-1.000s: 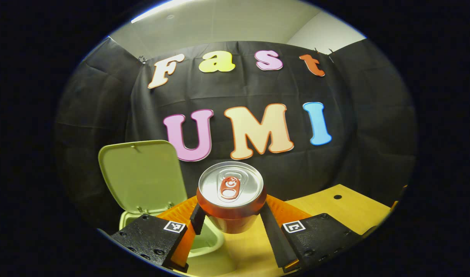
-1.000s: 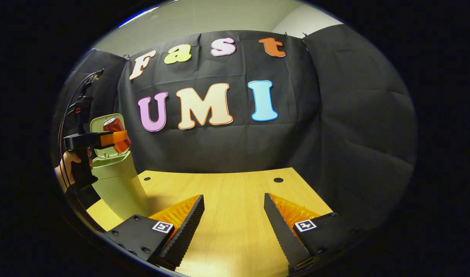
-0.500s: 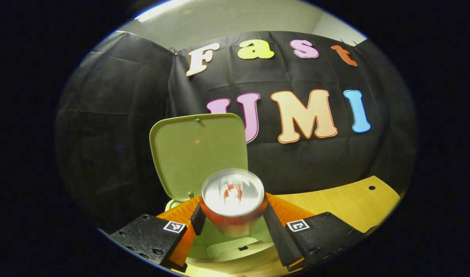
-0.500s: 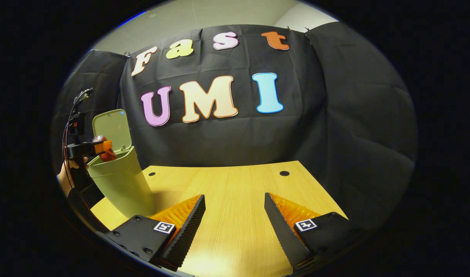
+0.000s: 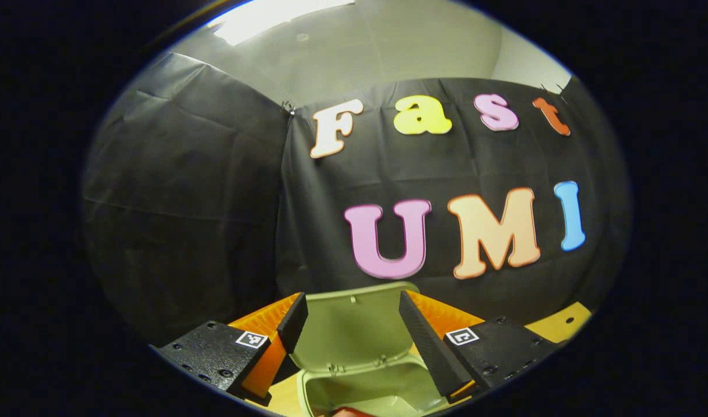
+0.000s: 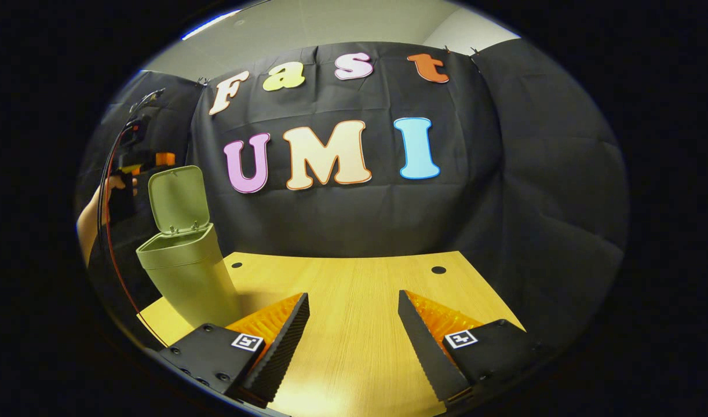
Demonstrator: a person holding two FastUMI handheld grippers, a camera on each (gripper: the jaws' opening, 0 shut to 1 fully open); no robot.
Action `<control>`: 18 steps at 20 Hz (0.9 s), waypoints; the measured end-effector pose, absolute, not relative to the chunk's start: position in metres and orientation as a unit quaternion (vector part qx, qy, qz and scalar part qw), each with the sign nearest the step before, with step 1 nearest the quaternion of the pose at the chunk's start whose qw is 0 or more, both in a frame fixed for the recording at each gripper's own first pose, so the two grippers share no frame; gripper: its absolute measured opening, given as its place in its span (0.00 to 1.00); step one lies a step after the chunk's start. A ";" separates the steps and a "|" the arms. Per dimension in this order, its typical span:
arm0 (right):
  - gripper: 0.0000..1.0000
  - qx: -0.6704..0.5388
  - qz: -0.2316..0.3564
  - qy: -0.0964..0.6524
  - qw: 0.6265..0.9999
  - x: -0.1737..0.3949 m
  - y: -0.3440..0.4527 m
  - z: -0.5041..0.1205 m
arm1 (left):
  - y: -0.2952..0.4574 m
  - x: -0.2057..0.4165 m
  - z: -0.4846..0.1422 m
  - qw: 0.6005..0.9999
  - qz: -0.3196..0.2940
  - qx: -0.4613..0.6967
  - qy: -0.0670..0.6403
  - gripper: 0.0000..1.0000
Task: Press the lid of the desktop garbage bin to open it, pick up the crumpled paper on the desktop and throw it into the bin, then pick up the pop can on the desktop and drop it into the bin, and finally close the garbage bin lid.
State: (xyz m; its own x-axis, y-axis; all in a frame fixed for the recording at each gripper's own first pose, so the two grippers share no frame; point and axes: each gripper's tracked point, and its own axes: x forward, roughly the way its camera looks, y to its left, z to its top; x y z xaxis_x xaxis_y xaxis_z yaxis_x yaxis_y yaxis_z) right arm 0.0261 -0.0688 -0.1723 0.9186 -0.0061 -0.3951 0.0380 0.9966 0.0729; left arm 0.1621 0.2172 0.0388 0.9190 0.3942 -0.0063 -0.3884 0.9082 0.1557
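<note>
The pale green bin [image 6: 186, 278] stands at the table's left end with its lid [image 6: 177, 198] upright. In the left gripper view the lid [image 5: 354, 327] rises between my fingers, and the bin's open mouth [image 5: 368, 397] lies just below. A red sliver, probably the pop can [image 5: 347, 412], shows inside the mouth at the bottom edge. My left gripper [image 5: 351, 301] is open and holds nothing. In the right gripper view the left gripper [image 6: 165, 157] hovers above and behind the lid, held by a hand [image 6: 108, 194]. My right gripper [image 6: 353, 301] is open over the table.
The wooden table [image 6: 360, 289] stretches from the bin to the right, with two small dark holes [image 6: 438, 270] near its back edge. Black cloth walls close the booth behind and on both sides. A red cable [image 6: 112, 231] hangs from the left gripper.
The left gripper opened and let go of the pop can over the bin, then rose above the lid. The can left the fingers. The right gripper barely moved.
</note>
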 end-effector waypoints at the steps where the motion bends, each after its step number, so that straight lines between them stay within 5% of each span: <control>1: 0.97 0.039 -0.016 0.202 0.979 0.025 -0.070 -0.174 | 0.223 0.173 0.042 0.977 0.200 0.072 0.016 0.99; 6: 0.97 0.038 -0.030 0.217 0.975 0.018 -0.069 -0.182 | 0.248 0.206 0.002 0.972 0.207 0.022 0.106 0.99; 18: 0.97 0.033 0.011 0.219 0.975 0.032 -0.040 -0.186 | 0.202 0.159 -0.020 0.976 0.167 0.018 0.137 0.92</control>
State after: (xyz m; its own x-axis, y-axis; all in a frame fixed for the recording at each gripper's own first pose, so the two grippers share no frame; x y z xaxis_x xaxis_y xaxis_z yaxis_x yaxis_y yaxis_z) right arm 0.0320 -0.0399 -0.1857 0.9040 0.0363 -0.4259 -0.0077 0.9976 0.0687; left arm 0.1592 0.2025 -0.0198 0.9069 0.3312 -0.2606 -0.3213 0.9435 0.0810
